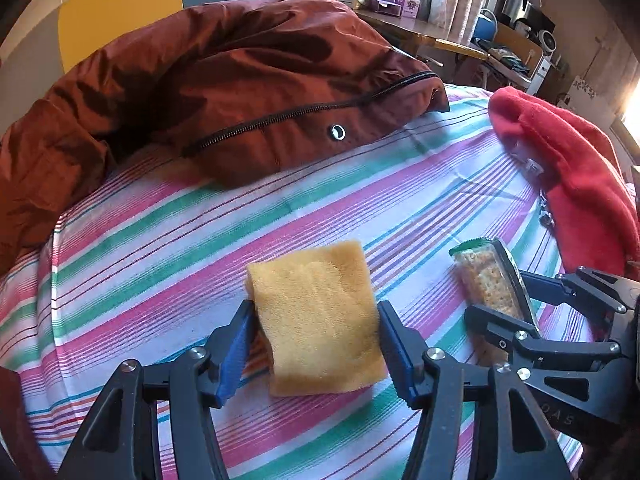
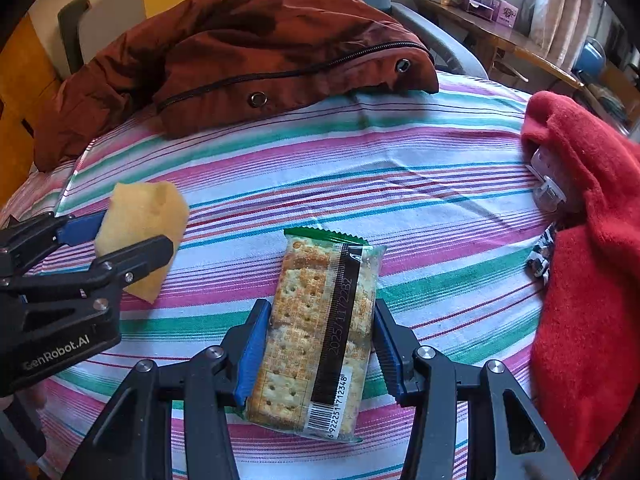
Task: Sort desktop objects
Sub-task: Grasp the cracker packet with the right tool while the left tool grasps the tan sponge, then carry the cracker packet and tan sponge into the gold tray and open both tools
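The left gripper (image 1: pixel 316 320) is holding a yellow sponge (image 1: pixel 316 320), its blue-padded fingers (image 1: pixel 236 344) pressing both side edges. Whether the sponge is resting on the striped cloth (image 1: pixel 200 232) covering the table cannot be told from the left wrist view; the right wrist view is showing it lifted clear of the cloth. The right gripper (image 2: pixel 318 344) is clamping a sealed cracker packet (image 2: pixel 320 332), fingers (image 2: pixel 252 356) bearing on its long sides. The clear wrapper is containing square crackers, and only the right wrist view is showing its barcode and printed date strip. The left wrist view is showing that packet only partly, end-on, just beside the sponge. A rust-brown jacket (image 1: pixel 240 80) is lying at the far edge; a red fleece (image 2: pixel 592 240) is lying at the right, partly covering a small clear plastic item (image 2: pixel 548 184) that cannot be identified.
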Motion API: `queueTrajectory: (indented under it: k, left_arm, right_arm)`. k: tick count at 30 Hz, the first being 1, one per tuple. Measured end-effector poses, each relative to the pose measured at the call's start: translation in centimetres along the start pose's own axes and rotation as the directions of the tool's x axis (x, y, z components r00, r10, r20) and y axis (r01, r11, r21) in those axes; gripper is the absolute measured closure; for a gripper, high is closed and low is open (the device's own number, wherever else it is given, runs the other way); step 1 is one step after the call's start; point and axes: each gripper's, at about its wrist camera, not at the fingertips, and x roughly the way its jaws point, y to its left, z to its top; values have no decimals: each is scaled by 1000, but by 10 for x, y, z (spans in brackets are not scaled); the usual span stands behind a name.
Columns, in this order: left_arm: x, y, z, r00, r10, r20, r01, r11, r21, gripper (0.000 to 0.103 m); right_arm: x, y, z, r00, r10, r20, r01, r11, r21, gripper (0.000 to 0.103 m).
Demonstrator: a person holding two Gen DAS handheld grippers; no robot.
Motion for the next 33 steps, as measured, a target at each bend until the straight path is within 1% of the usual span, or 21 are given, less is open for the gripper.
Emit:
queueTrajectory:
  k: [5,9,13,15,16,18,20,22,23,25,31,33]
  left_arm:
    - [-8,0,-10,999,1,34,-2,999,34,47]
    - [-15,4,-19,999,13,45,-14,1000,18,49]
    - [-26,14,-34,998,29,52,-29,1000,-13,49]
    - [-31,19,-45,998,39,51,-38,999,-27,49]
    - [-33,22,-50,998,38,52,-36,999,-39,49]
    - [-42,29,-61,997,50,56,-46,997,-68,49]
    - [-49,35,-71,997,49,58,-43,995,-93,49]
    - [-53,39,-81,996,67,56,-61,993,-99,49]
    - [-57,41,-87,996,71,62,-64,993,-103,49]
    - [-63,45,-95,995,83,63,-76,991,-112,49]
    - [-80,52,-115,993,94,74,-84,988,-131,49]
    - [-90,54,-122,991,95,92,-82,988,-132,49]
  right_arm:
    - [-3,2,-3,1000,-9,4,9,1000,-15,52]
    - [-7,5,-6,1000,-18,19,19,999,-30,53]
    - [-11,13,-10,999,-4,32,6,998,-58,53]
    - [-12,20,-9,999,18,39,-15,997,-73,53]
    - [-11,31,-7,999,28,41,-24,996,-85,53]
    - [-14,43,-14,998,42,46,-37,993,-112,53]
    - [-7,39,-12,996,72,49,-65,989,-133,53]
    - [10,30,5,994,99,47,-90,983,-161,53]
    - [10,36,3,993,112,43,-102,978,-182,53]
    - [-3,60,-16,991,127,39,-116,970,-216,53]
    - [-4,96,-27,986,169,15,-157,942,-296,53]
    - [0,106,-27,983,182,2,-172,935,-311,53]
